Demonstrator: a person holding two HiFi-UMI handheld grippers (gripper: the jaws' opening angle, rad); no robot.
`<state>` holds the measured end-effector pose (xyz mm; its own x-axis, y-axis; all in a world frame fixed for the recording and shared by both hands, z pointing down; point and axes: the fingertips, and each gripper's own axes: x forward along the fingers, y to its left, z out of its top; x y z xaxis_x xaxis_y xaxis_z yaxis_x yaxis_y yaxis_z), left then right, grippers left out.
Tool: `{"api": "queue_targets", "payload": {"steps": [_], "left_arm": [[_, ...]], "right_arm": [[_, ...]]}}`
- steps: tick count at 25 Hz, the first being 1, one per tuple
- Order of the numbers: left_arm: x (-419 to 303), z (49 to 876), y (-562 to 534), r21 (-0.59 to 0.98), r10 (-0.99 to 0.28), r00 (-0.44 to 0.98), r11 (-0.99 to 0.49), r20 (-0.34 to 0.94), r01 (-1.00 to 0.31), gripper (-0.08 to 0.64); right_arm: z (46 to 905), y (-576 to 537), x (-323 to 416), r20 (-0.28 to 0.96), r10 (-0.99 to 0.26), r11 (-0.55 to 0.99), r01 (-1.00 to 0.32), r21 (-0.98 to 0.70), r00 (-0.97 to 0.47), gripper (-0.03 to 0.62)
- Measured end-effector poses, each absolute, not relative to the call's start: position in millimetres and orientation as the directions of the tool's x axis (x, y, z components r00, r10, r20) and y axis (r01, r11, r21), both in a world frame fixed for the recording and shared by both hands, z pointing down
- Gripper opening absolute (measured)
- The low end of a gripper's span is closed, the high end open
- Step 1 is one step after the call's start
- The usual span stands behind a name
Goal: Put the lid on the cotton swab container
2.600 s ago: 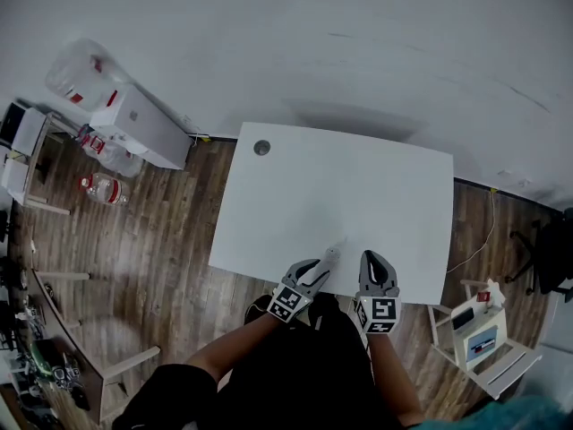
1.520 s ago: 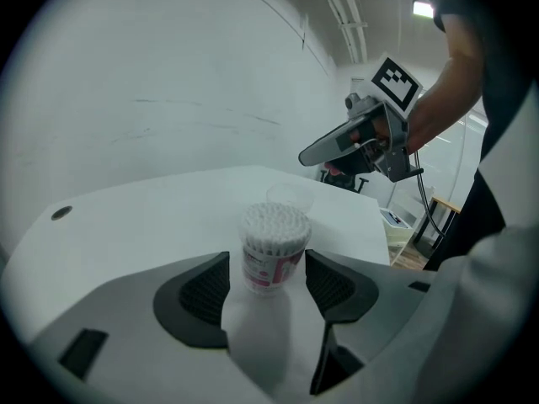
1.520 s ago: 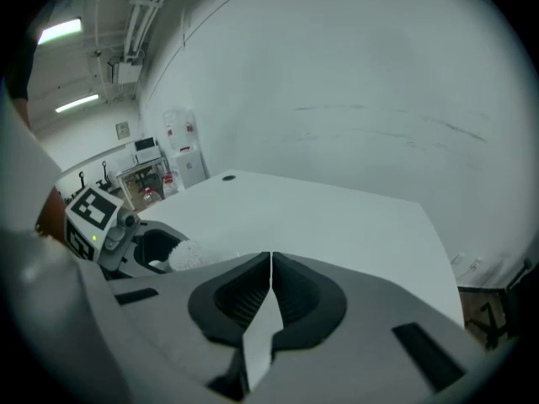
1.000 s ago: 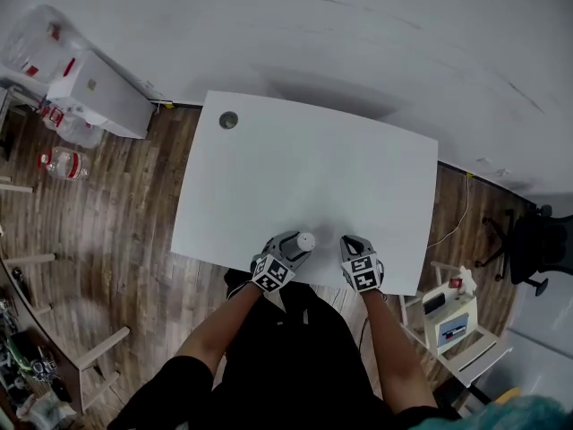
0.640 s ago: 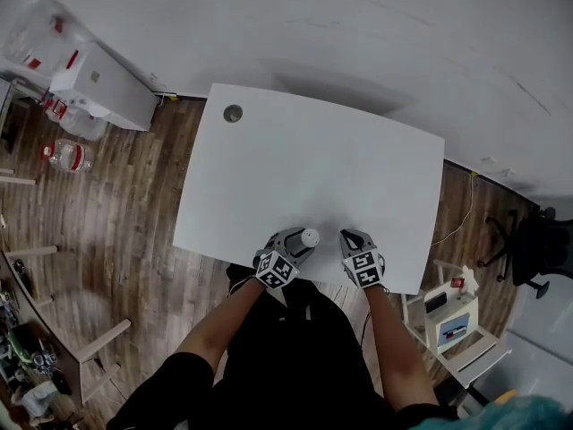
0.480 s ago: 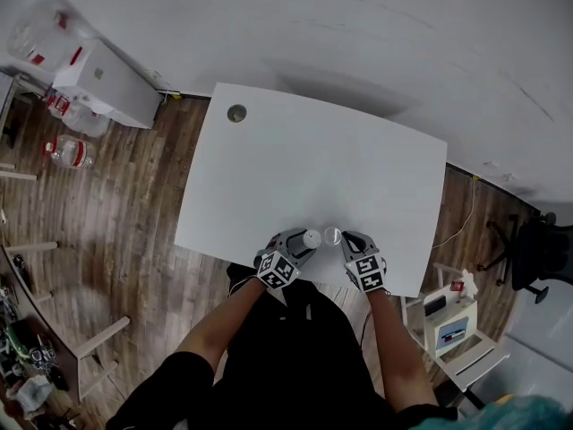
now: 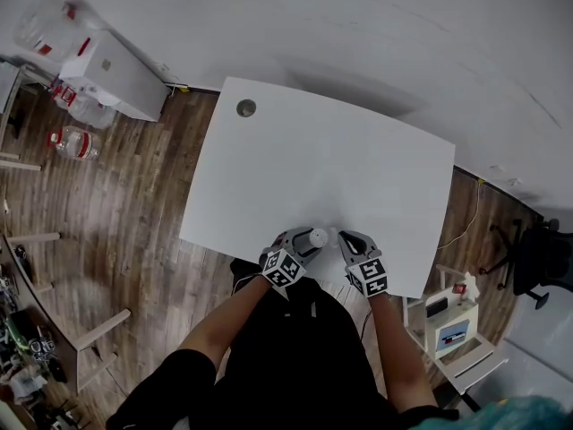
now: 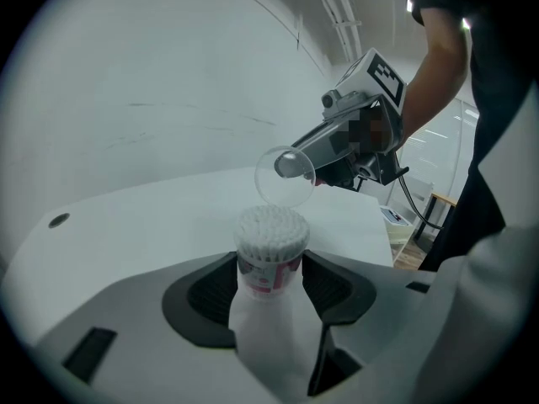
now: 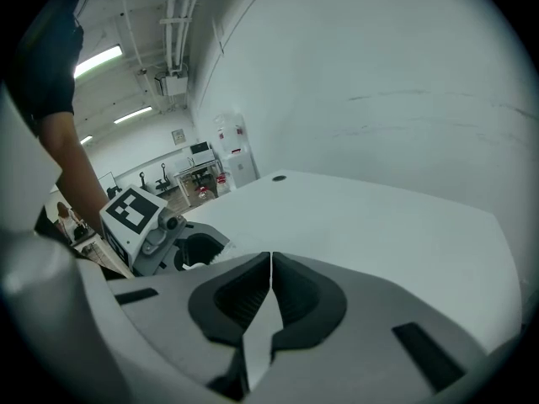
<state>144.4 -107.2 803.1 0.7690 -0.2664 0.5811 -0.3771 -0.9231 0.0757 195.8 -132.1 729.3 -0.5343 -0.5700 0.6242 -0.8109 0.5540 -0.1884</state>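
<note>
My left gripper (image 8: 269,264) is shut on the cotton swab container (image 8: 269,255), a white tub with a red label and its open top packed with swab tips. It stands upright between the dark pads. My right gripper (image 8: 292,163) comes in from the right and is shut on the rim of the clear round lid (image 8: 285,182). The lid hangs tilted just behind and above the container's top, apart from it. From the head view both grippers meet at the table's near edge, left gripper (image 7: 302,243) with container (image 7: 318,237), right gripper (image 7: 343,240) beside it. In the right gripper view the jaws (image 9: 270,263) stand together.
The white table (image 7: 340,164) has a round cable hole (image 7: 245,107) at its far left corner. On the wooden floor to the left stand a white box (image 7: 112,70) and water bottles (image 7: 72,140). A small white stand (image 7: 448,319) and an office chair (image 7: 542,258) are to the right.
The right gripper has carried the clear lid leftward, close up to the container's top. The left gripper keeps the container in the same spot near the table edge.
</note>
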Motion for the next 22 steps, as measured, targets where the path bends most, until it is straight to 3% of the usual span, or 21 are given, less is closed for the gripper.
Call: {"api": "queue_targets", "payload": {"steps": [12, 22], "left_arm": [[148.8, 803.6, -105.7, 0.073, -0.274, 0.766, -0.92, 0.581, -0.384, 0.249], [148.7, 802.5, -106.0, 0.075, -0.281, 0.768, -0.917, 0.576, -0.392, 0.249]], "right_arm": [[720.8, -125.9, 151.0, 0.574, -0.527, 0.631, -0.741, -0.23, -0.626, 0.032], [734.0, -120.7, 132.1, 0.617, -0.477, 0.677, -0.709, -0.196, -0.626, 0.032]]}}
